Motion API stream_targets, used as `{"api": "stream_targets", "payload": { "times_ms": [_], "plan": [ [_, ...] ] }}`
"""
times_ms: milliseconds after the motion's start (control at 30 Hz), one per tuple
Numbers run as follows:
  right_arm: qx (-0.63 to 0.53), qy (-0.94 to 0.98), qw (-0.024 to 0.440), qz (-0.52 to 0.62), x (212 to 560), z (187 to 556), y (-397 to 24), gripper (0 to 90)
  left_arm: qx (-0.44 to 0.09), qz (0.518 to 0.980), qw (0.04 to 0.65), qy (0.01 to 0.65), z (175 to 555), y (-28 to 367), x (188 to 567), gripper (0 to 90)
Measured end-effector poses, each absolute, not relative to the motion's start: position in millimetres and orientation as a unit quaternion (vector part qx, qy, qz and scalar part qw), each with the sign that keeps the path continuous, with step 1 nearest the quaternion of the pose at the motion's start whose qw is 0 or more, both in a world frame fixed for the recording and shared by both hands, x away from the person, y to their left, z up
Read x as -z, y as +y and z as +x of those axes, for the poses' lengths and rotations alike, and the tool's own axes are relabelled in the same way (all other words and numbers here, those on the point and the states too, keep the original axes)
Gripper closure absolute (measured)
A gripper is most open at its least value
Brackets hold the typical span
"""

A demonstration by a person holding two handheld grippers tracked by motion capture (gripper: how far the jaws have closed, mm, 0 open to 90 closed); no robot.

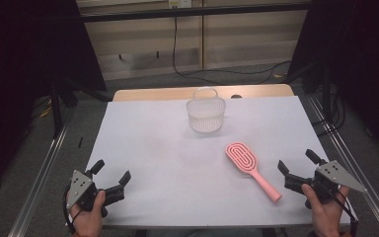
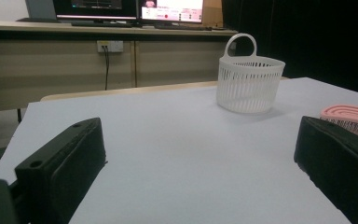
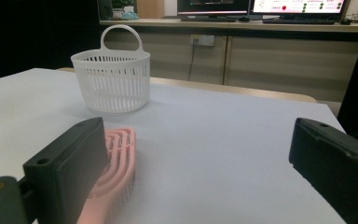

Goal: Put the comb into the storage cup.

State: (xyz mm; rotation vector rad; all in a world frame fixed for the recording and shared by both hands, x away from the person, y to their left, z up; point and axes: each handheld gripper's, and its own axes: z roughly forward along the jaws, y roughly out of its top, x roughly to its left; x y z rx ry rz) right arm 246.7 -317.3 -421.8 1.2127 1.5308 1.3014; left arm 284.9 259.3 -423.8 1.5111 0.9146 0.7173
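Two open, empty tongs, left and right, pink hairbrush before white basket.

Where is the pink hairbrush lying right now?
In the high view the pink hairbrush lies flat on the white table, right of centre, its handle pointing toward the right tool and its head toward the white basket farther back.

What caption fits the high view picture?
Two open grippers wait near a pink brush and white basket.
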Motion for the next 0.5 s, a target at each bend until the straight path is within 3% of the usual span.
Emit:
{"api": "stream_targets", "payload": {
  "times_ms": [500],
  "plan": [
    [-0.535, 0.62, 0.35, 0.455, 419.5, 246.1, -315.7, 3.0, -0.304, 0.65, 0.577, 0.389, 284.5, 260.1, 423.3, 2.0]
  ]
}}
